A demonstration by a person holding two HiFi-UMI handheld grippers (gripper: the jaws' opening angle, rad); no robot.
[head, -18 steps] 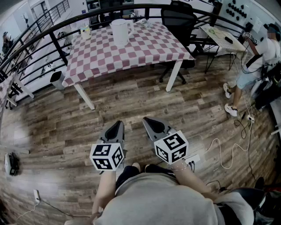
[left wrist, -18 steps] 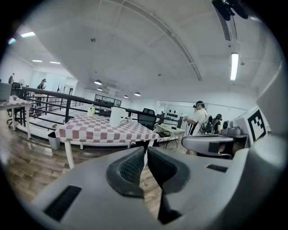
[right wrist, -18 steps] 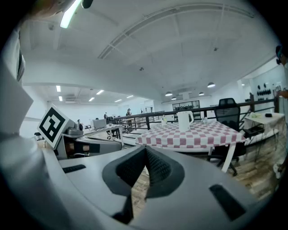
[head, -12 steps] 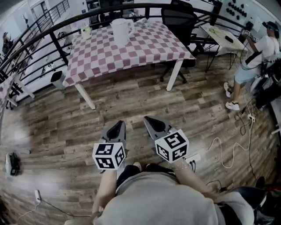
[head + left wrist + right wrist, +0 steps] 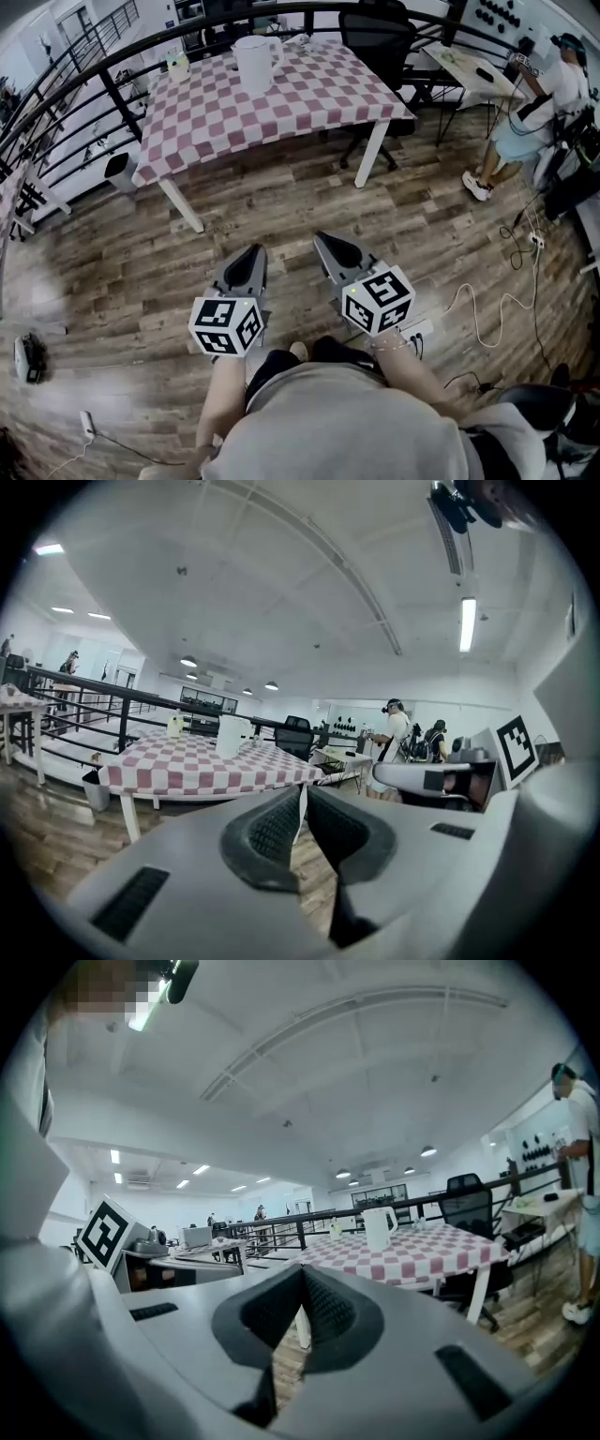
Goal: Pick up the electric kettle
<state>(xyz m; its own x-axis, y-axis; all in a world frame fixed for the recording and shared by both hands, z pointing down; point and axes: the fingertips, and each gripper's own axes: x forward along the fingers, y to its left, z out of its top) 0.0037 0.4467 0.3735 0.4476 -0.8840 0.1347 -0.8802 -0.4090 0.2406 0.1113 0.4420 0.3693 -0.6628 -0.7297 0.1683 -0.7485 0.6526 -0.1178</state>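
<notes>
The white electric kettle (image 5: 256,64) stands upright near the far edge of a table (image 5: 309,108) with a red-and-white checked cloth. It also shows small in the left gripper view, kettle (image 5: 232,736), and in the right gripper view, kettle (image 5: 378,1228). My left gripper (image 5: 247,260) and right gripper (image 5: 327,247) hang side by side over the wooden floor, well short of the table. Both are shut with nothing between the jaws.
A black office chair (image 5: 380,42) stands behind the table's right end. A person (image 5: 530,112) stands at the right by a white desk (image 5: 466,73). Cables and a power strip (image 5: 419,331) lie on the floor at my right. A dark railing (image 5: 112,84) runs behind the table.
The table and kettle have shifted slightly up in the head view. Both grippers stay shut and close together; the person at the right has stepped further away.
</notes>
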